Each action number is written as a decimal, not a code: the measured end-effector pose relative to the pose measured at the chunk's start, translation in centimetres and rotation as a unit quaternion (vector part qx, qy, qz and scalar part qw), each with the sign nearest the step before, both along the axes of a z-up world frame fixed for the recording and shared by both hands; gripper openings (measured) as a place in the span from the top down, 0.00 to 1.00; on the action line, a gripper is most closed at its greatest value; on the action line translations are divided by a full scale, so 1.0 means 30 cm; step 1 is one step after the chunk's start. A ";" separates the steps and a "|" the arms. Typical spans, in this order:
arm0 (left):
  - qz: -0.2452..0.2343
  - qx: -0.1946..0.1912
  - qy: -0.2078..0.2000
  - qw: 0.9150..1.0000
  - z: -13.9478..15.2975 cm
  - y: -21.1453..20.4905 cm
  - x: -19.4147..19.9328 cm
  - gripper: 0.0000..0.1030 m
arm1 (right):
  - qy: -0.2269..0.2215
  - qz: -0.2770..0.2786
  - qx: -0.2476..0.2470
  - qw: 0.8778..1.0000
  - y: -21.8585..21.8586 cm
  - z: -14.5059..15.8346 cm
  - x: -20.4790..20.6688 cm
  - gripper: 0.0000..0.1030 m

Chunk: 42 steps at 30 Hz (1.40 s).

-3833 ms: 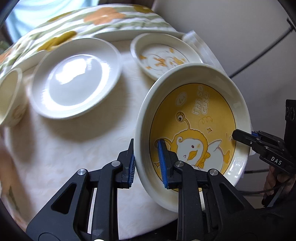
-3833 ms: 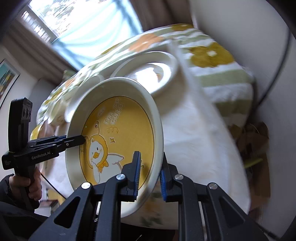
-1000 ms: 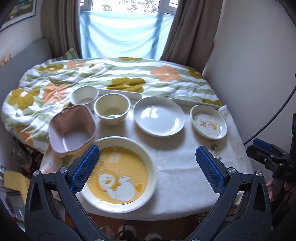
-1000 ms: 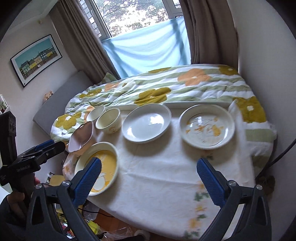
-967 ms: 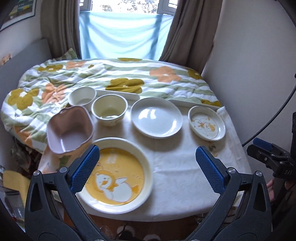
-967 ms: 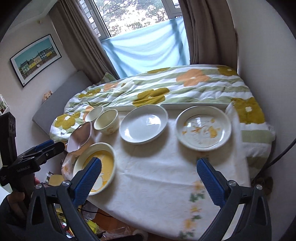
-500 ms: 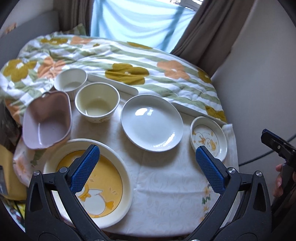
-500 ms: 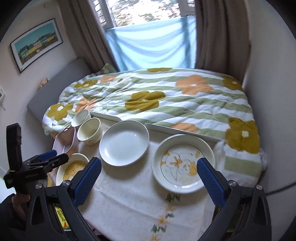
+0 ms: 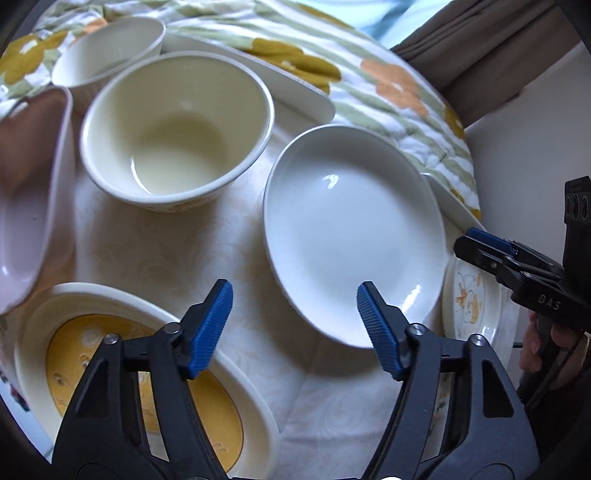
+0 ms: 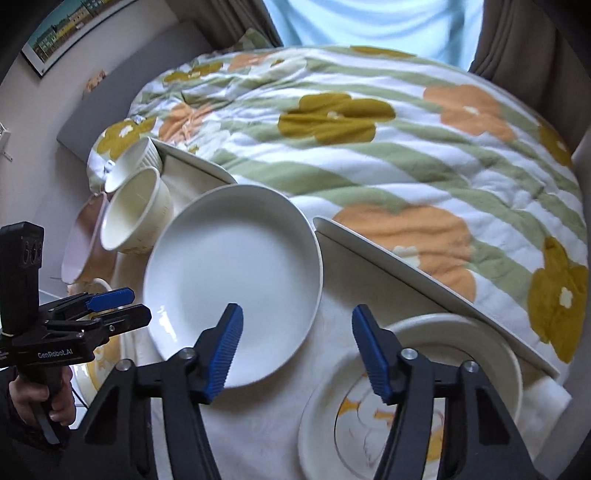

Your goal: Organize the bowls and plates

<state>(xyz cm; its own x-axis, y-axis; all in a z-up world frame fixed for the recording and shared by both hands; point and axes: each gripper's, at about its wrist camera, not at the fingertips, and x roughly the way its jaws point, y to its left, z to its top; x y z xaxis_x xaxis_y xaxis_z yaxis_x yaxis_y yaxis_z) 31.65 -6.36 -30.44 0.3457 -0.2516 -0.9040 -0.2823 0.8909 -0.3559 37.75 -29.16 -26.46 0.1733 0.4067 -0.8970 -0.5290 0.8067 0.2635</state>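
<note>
Both tools are down low over the desk [image 9: 229, 236], which is draped in a white cloth with a faint woven swirl pattern. The left tool [image 9: 293, 312] has its ribbed blue pads [image 9: 212, 325] partly spread; its jaws have just been closing, with only the near rim of the plain white glossy ceramic plate [image 9: 351, 229] under the gap, nothing pinched. Just below its left pad sits the big cream deep plate with a yellow cartoon-duck centre [image 9: 140, 373]. The right tool [image 10: 295, 343] is likewise half spread, jaws just closing too, straddling bare cloth between the white plate's edge and the small cream plate printed with orange ducks [image 10: 410, 406], gripping nothing. In the left view its black body reads "DAS"; in the right view the left one reads "GenRobot.AI", a hand [image 10: 40, 398] wrapped round its handle. Further back stand a smooth cream round bowl [image 9: 177, 125], a pale pink squarish matte bowl [image 9: 26, 192] touching it at the left, and a small white ribbed cup [image 10: 133, 166]. Beyond the desk's edge lies a bed with a fluffy quilt of green stripes and orange and mustard flowers [image 10: 388, 147], then brown curtains [image 10: 524, 33], a pale blue sheet [image 10: 369, 22] and a framed townscape picture [image 10: 70, 26].
</note>
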 end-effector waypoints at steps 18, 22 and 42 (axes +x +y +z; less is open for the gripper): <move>-0.010 0.022 0.021 0.999 -0.075 -0.016 0.068 0.84 | 0.022 0.049 -0.017 0.998 0.057 -0.115 0.099 0.88; -0.014 0.026 0.021 0.999 -0.073 -0.022 0.074 0.84 | 0.021 0.038 -0.009 0.999 0.051 -0.116 0.099 0.88; -0.054 0.049 -0.043 0.996 0.114 -0.031 -0.030 0.83 | -0.009 -0.012 0.023 1.000 -0.017 0.049 -0.037 0.88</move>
